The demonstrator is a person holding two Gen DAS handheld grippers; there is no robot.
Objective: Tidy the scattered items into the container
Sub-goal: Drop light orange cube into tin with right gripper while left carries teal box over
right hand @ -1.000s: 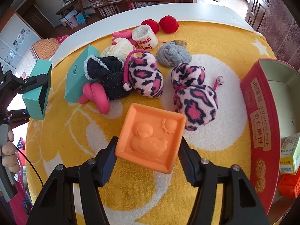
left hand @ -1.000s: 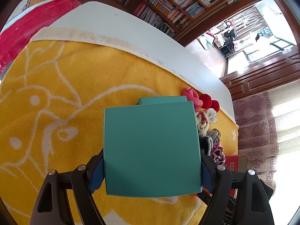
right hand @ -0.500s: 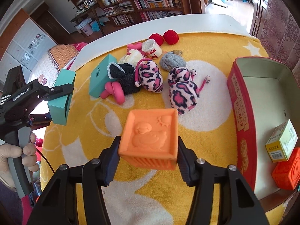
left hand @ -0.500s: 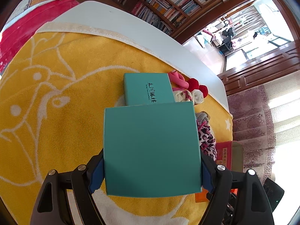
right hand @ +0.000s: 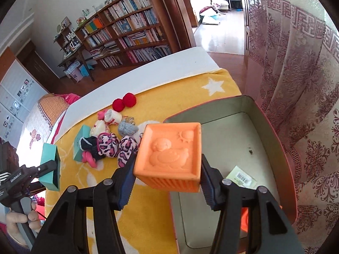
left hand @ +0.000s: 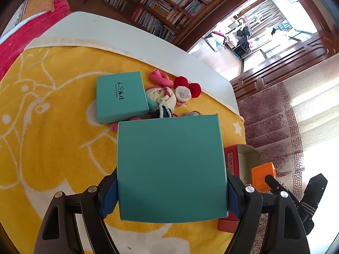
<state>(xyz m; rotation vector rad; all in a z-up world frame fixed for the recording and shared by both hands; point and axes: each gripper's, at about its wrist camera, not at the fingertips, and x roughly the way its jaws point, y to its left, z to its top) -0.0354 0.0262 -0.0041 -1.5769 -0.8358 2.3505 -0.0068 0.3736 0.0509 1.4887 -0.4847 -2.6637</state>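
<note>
a home living room, full bookshelves [right hand: 131, 31], patterned curtain [right hand: 296, 84], wooden doorway [left hand: 275, 48]

Curved wooden bookshelves [right hand: 131, 31], patterned curtain [right hand: 296, 84], perhaps a bright hallway beyond.

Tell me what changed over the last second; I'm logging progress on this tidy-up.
The right gripper carried the orange duck block from above the yellow blanket to over the red tin, tightening on it. The left gripper brought its teal box toward the tin too. Both grips held; the socks, red balls and second teal box stayed put.
</note>
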